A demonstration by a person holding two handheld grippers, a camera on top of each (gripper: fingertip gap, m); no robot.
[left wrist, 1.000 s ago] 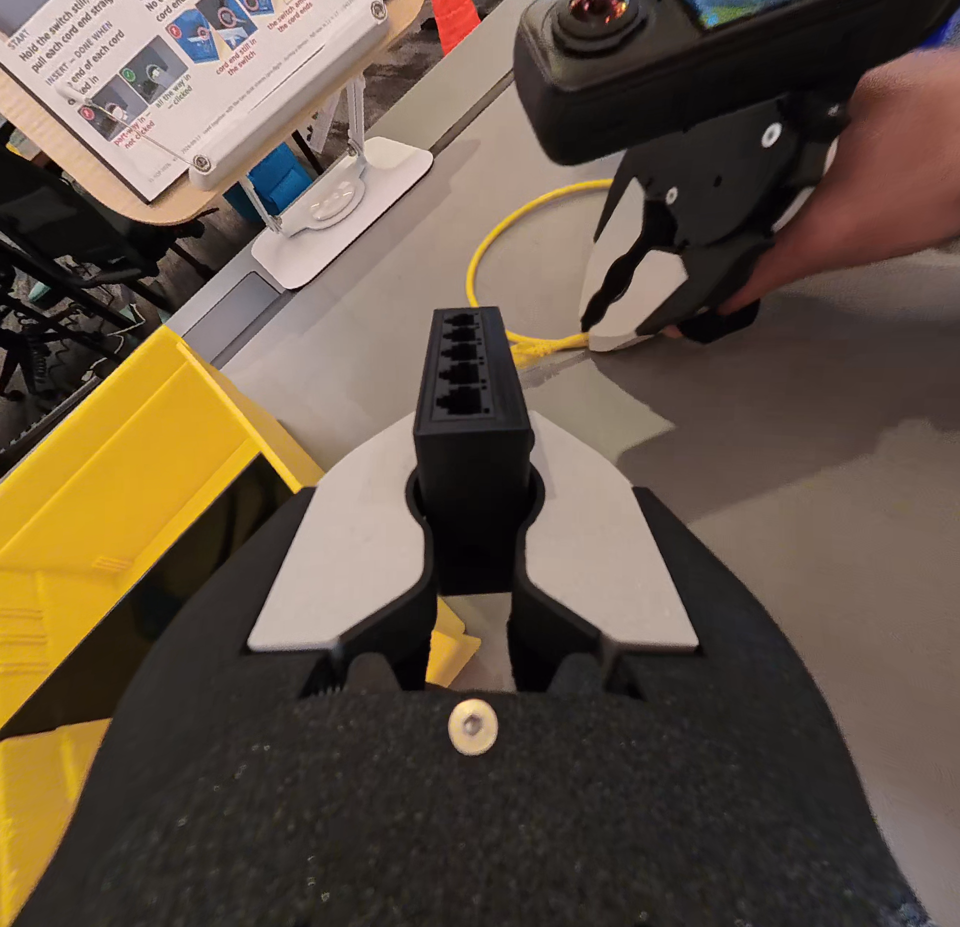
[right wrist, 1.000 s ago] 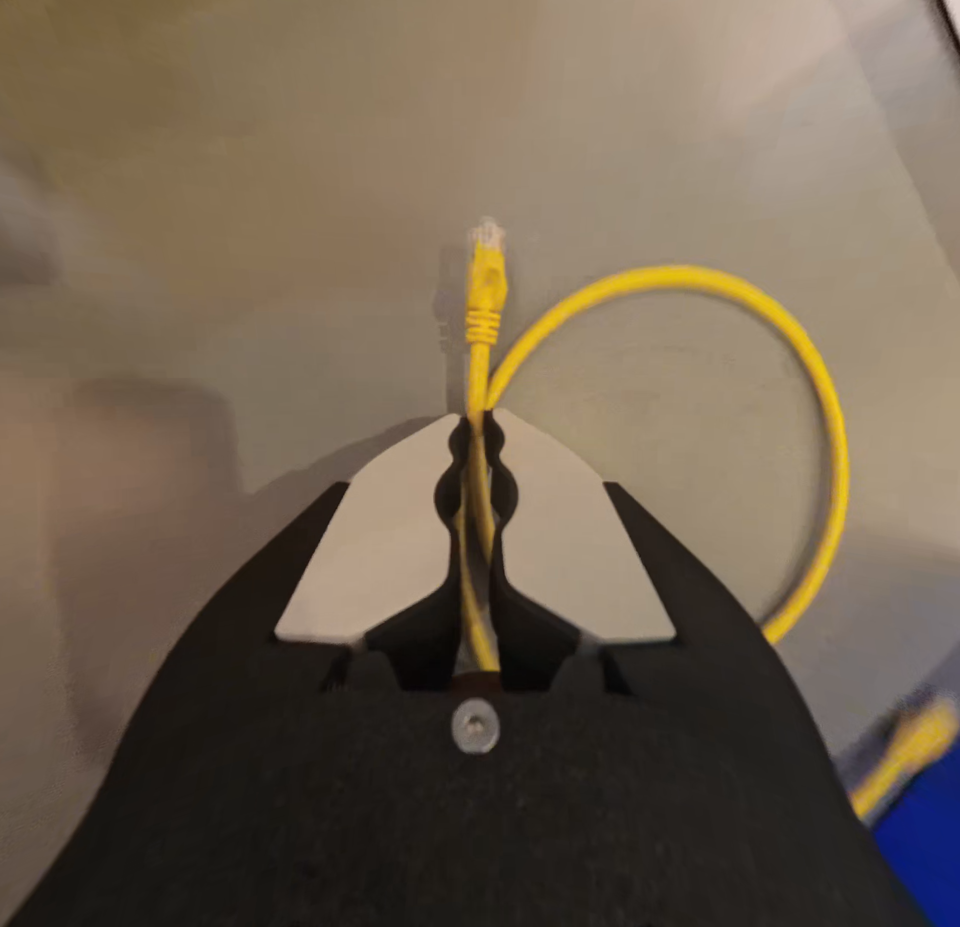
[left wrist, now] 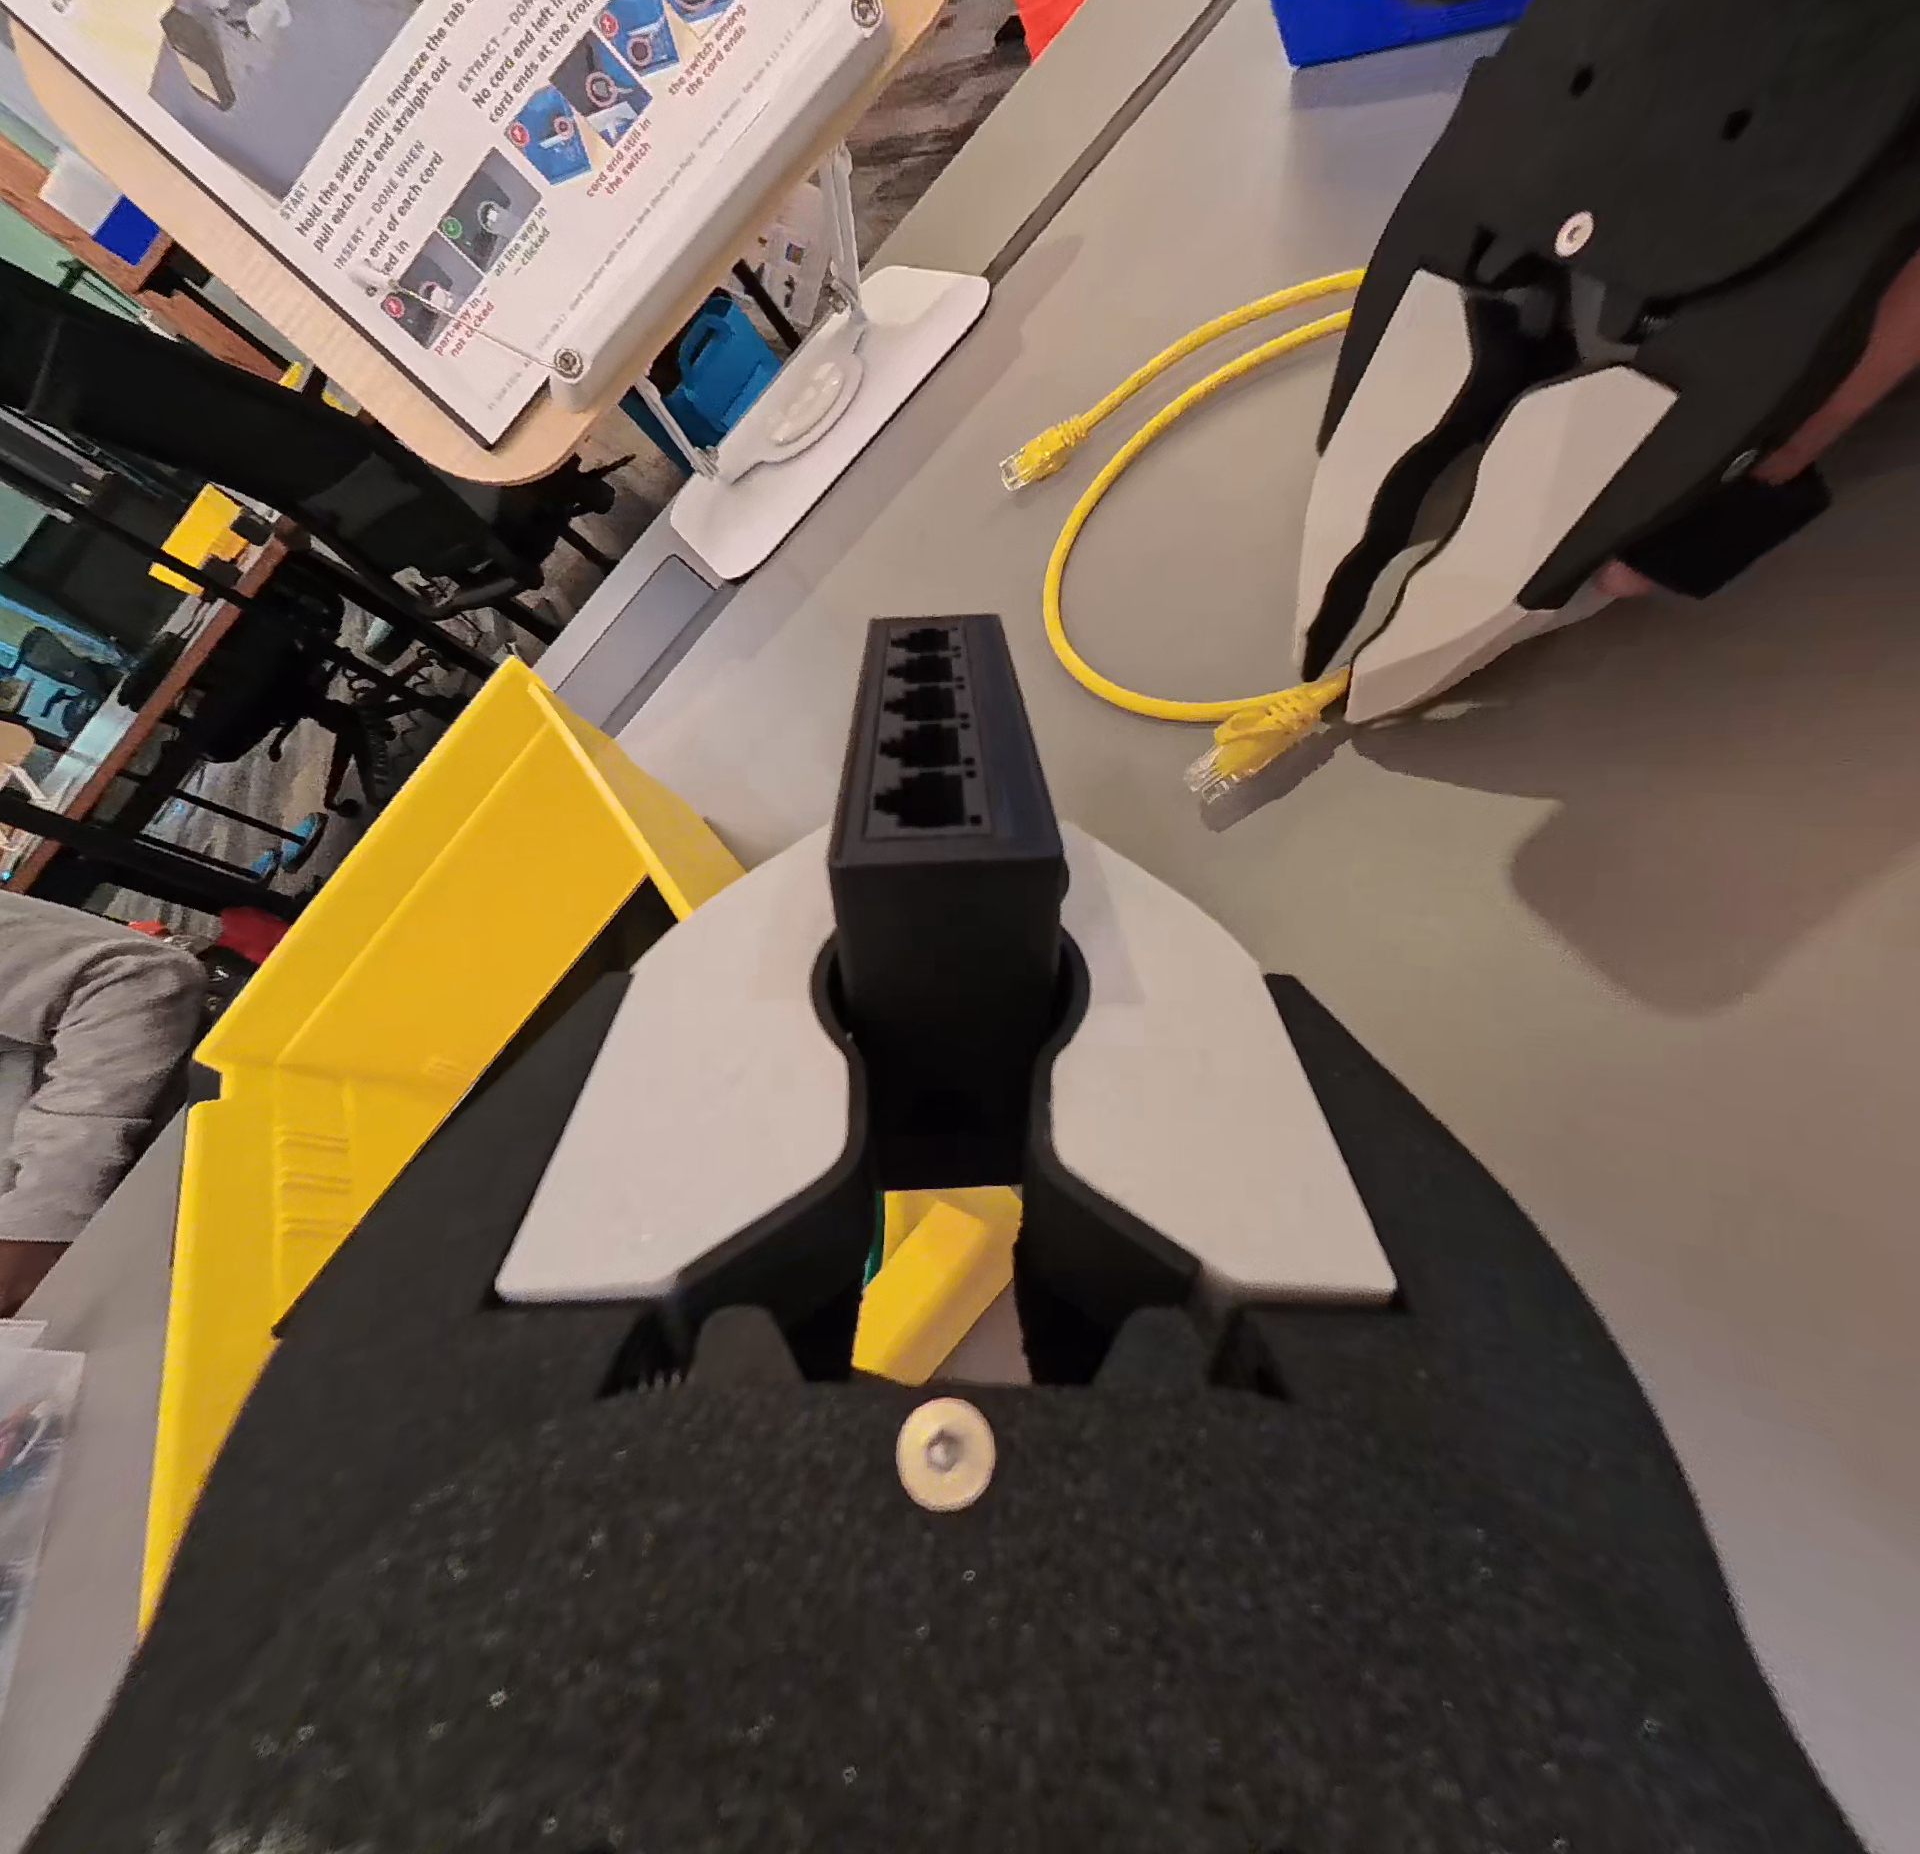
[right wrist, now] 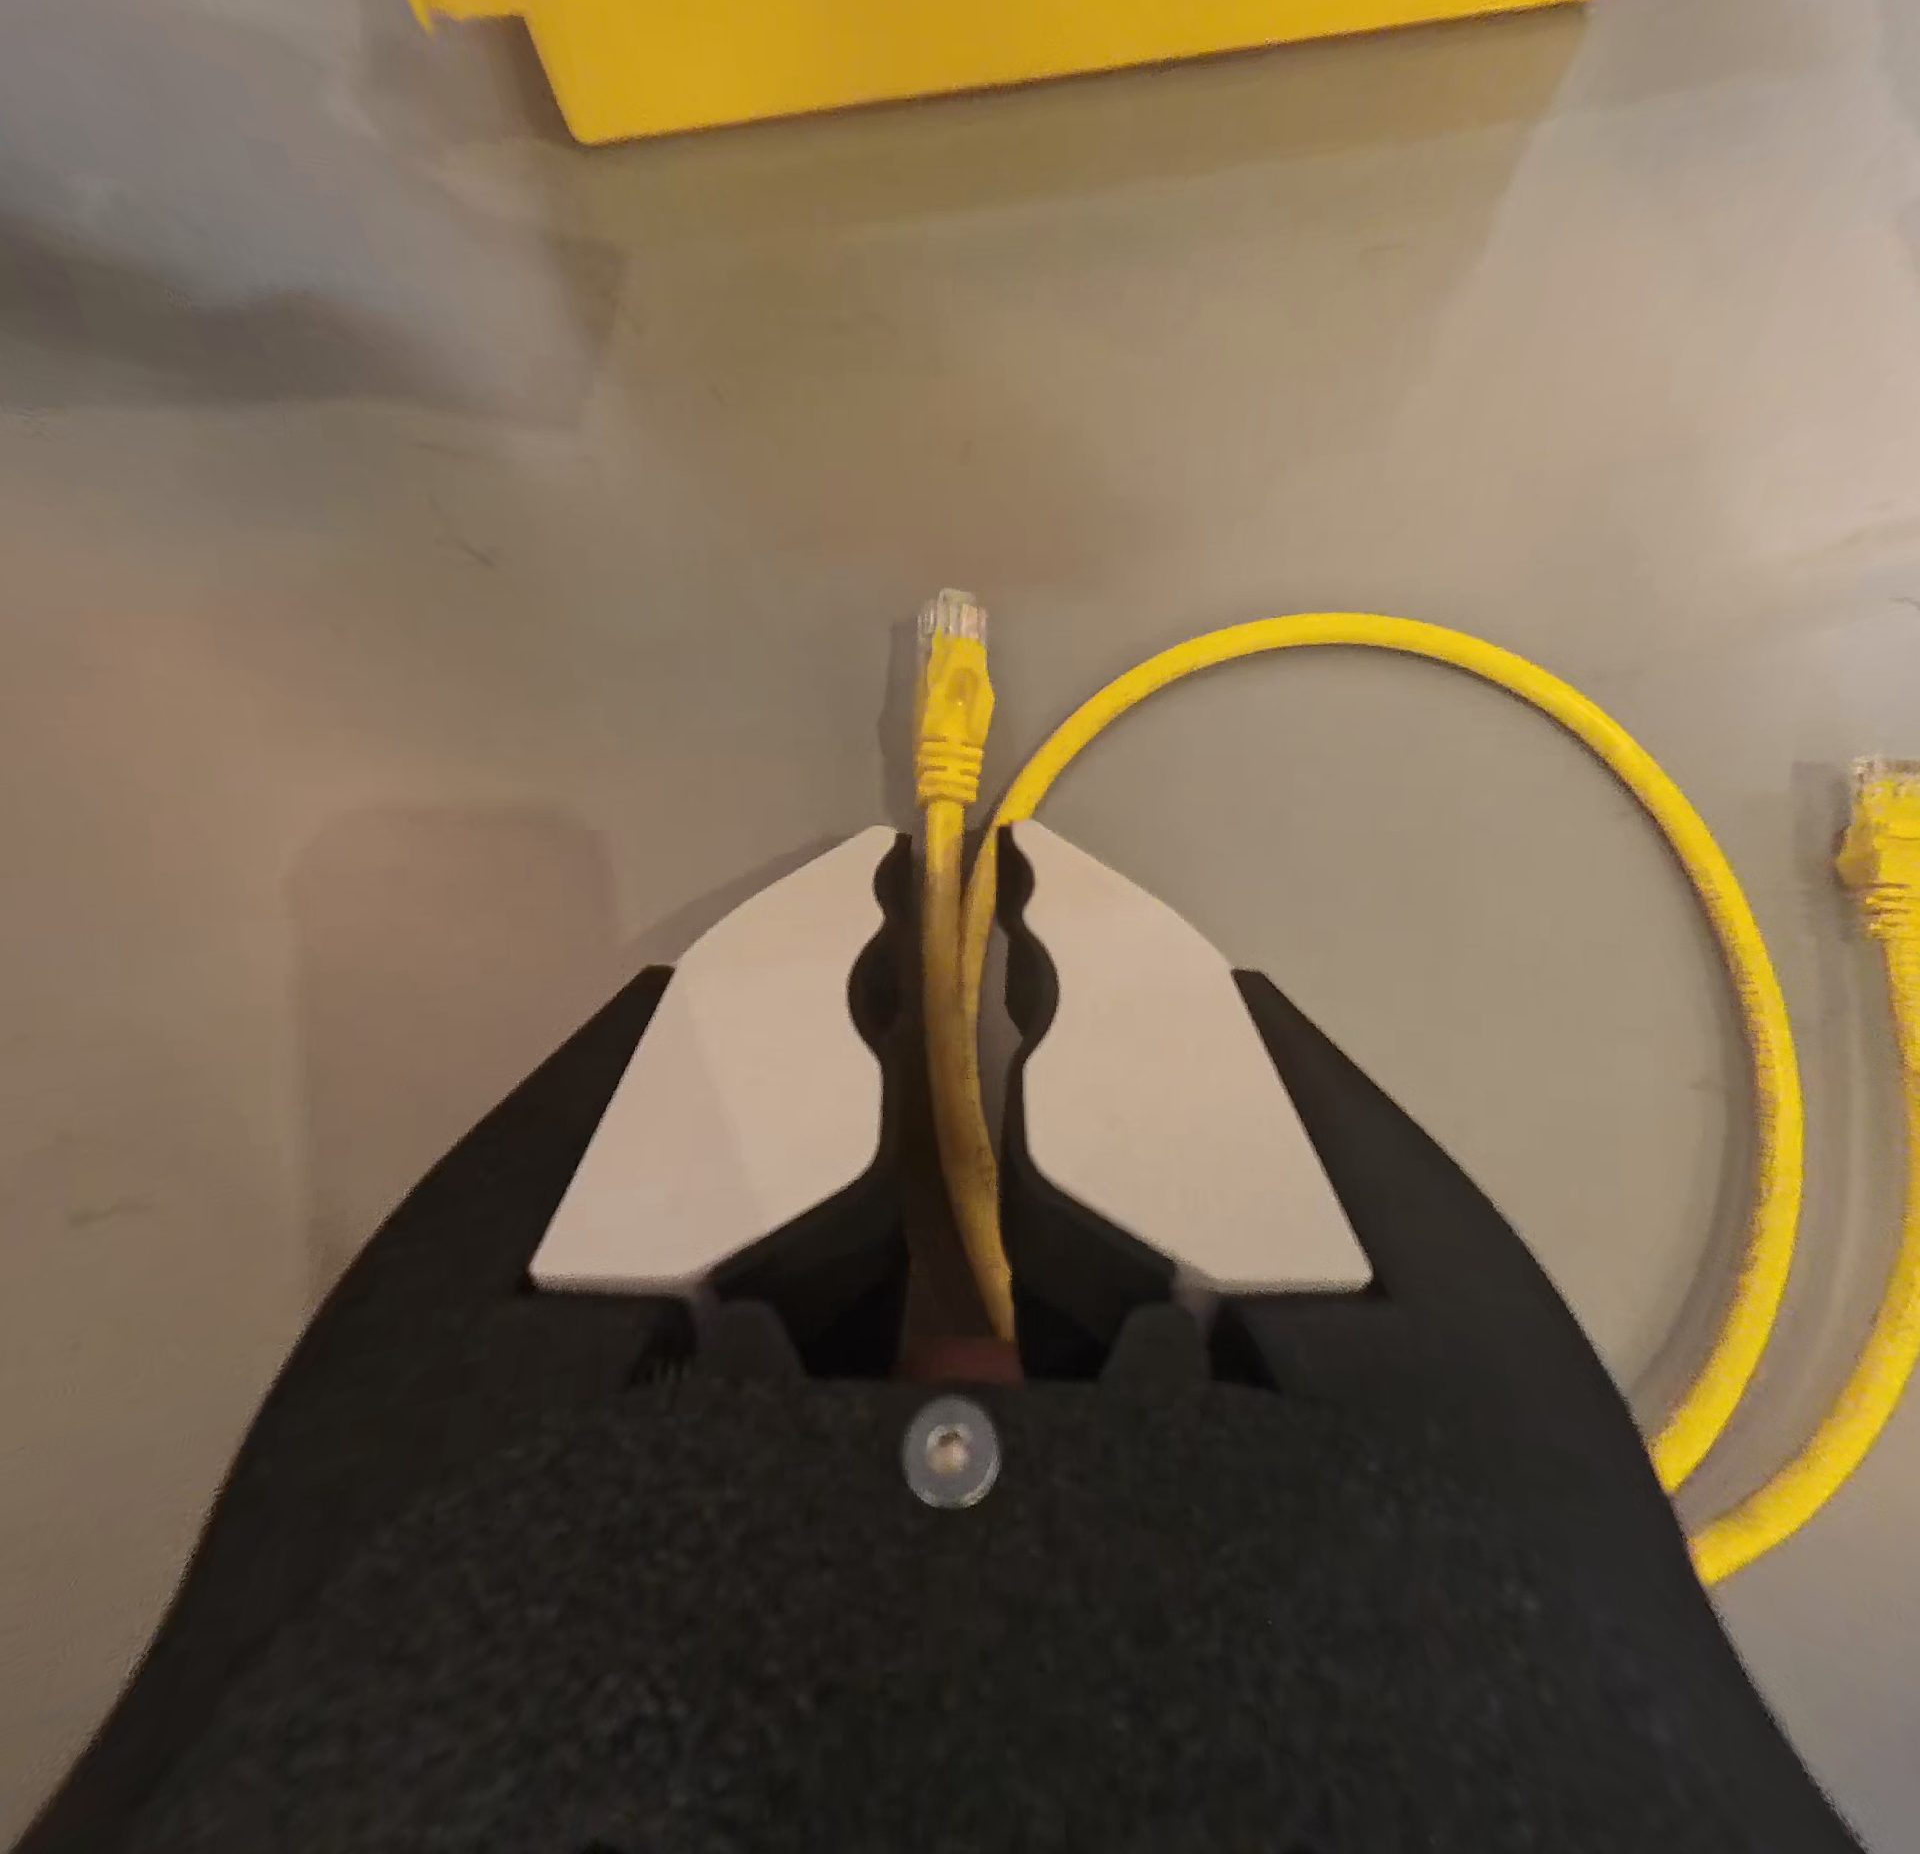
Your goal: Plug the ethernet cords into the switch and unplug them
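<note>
A: What is at the far left of the left wrist view?

B: A yellow bin (left wrist: 436, 931) sits at the left edge, on the grey table (left wrist: 1558, 1129). Above it, in the upper left, is a board with a paper sheet (left wrist: 468, 142) on a white stand.

A: And in the middle?

B: The left gripper (left wrist: 951, 931) is squeezed tight on the black switch (left wrist: 945, 765). The switch sticks up past the fingertips. Its row of holes faces up and all of them have nothing in them.

A: What is on the right?

B: The right gripper (left wrist: 1340, 677) comes down from the upper right, with its tips touching the table. A yellow cord (left wrist: 1081, 599) lies in a loop there. One plug (left wrist: 1242, 755) sticks out at the tips, just right of the switch but not touching it.

A: Is that claw closed on the cord?

B: In the right wrist view the fingers of the right gripper (right wrist: 951, 838) are close together with two strands of the yellow cord (right wrist: 1704, 869) between them. I cannot tell if they pinch it. The plug (right wrist: 951, 682) points up past the tips. The loop bends off to the right. A second plug (right wrist: 1886, 848) shows at the right edge. The yellow bin (right wrist: 935, 28) is along the top.
</note>
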